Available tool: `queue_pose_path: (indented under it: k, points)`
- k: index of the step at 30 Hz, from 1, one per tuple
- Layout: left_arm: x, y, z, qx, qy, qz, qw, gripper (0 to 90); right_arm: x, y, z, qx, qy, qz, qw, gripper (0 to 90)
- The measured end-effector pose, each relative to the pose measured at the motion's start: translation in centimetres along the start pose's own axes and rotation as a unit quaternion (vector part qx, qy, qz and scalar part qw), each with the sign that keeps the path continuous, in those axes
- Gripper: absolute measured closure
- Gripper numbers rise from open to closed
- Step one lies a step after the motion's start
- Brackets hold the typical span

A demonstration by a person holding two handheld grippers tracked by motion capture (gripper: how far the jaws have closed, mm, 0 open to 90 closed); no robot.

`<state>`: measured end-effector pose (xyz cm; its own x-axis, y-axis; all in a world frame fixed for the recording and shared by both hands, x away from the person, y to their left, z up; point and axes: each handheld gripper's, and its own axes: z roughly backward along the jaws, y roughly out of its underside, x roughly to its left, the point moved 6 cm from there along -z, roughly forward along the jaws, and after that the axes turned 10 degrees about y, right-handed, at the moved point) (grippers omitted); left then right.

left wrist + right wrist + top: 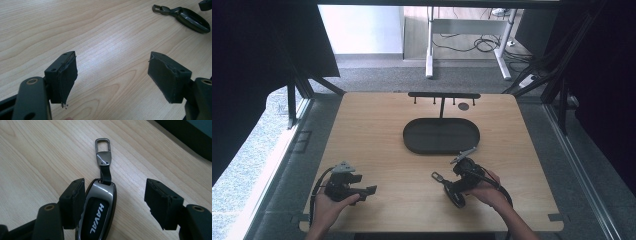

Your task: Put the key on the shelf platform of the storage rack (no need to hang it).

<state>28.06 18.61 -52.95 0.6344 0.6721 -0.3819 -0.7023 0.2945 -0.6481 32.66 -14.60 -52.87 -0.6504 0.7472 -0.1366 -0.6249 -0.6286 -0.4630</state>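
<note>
The right fingers (72,202) are standing spread around the car key (98,212), preparing a grip; left fingers (67,75) are waiting spread over the table (100,37).

A black oval tray (412,142) with a hook rack (443,95) sits on the wooden table (372,125).

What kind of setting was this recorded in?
Probably an office or lab test station: a wooden table boxed in by black framing, a desk frame with loose cables behind, grey carpet.
</note>
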Motion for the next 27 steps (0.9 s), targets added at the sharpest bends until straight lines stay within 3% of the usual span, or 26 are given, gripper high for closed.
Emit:
queue_pose_path:
  k: [10,19,27]
  points:
    - [-0.3,-0.1,-0.1,0.000,0.003,-0.003,1.0000,23.8,0.2,-0.2,0.5,0.005,0.004,0.006,1.0000,33.7]
    - [-0.1,-0.1,0.1,-0.004,0.003,0.000,1.0000,23.8,1.0,-0.1,-0.8,0.035,0.010,0.021,0.9991,32.7]
    - [-0.2,-0.2,0.3,-0.007,0.009,-0.001,0.9999,23.8,1.1,-0.1,-1.2,0.053,0.015,0.020,0.9983,32.0]
